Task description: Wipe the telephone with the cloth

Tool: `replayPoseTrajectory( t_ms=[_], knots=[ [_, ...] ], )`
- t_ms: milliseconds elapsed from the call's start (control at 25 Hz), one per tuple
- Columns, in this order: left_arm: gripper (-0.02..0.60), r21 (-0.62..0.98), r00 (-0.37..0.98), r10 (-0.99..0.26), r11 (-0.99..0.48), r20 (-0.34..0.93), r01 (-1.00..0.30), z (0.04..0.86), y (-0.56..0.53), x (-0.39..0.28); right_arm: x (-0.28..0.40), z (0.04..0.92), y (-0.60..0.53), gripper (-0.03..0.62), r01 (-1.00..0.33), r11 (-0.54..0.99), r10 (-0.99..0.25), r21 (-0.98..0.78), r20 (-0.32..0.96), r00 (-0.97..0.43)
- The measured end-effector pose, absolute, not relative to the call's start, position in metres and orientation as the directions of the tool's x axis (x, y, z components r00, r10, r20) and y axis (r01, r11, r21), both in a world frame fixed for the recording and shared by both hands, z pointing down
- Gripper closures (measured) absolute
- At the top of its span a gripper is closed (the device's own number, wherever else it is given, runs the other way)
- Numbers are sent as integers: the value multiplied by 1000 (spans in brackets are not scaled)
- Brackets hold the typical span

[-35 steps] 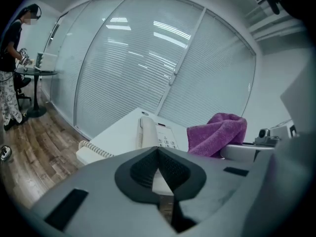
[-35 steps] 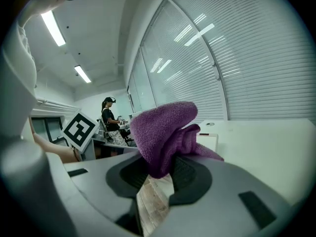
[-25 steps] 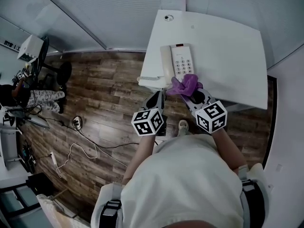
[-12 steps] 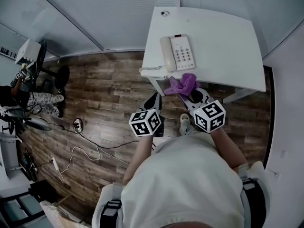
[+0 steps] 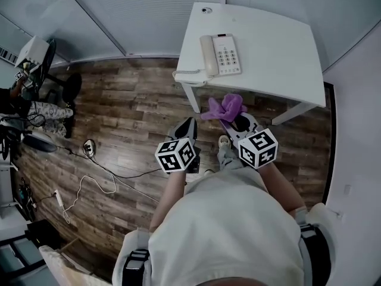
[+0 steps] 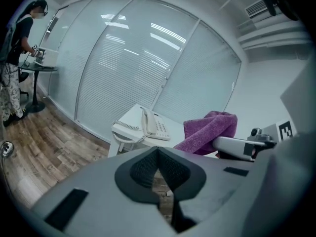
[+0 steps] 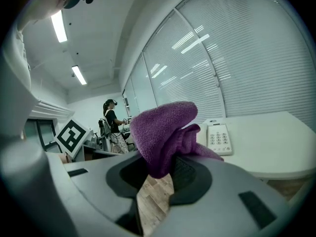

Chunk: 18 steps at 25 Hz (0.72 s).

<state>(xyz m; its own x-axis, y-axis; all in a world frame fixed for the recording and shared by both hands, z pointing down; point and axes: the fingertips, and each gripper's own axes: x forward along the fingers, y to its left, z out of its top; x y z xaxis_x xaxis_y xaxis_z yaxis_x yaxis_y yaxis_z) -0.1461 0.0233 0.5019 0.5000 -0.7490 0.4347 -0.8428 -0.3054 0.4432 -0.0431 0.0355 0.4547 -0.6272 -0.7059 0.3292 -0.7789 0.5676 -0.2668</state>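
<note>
A white telephone [image 5: 220,55] with a coiled cord lies on the left part of the white table [image 5: 280,52]; it also shows as the telephone [image 6: 150,124] and the telephone [image 7: 217,138] in the two gripper views. My right gripper [image 5: 229,120] is shut on a purple cloth [image 5: 224,106], held in the air before the table's near edge, apart from the phone. The cloth [image 7: 165,132] bulges up out of its jaws. My left gripper [image 5: 189,124] is shut and empty, over the wooden floor left of the cloth [image 6: 210,131].
A wood-plank floor [image 5: 131,124] lies around the table, with cables and a round socket [image 5: 88,148] at the left. A glass wall with blinds [image 5: 143,16] runs behind. A person [image 6: 17,63] stands at a small desk far to the left.
Both grippers and the cloth have drawn back from the table toward me; the cloth, which lay at the phone's near end, now hangs clear of the table edge.
</note>
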Motion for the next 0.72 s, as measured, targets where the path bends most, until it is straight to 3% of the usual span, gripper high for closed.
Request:
replayPoseTrajectory(
  t_ms=[720],
  knots=[
    [561, 453, 521, -746, -326, 416, -829, 502, 77, -160, -64, 458, 97, 479, -773, 574, -708, -269, 311, -634]
  ],
)
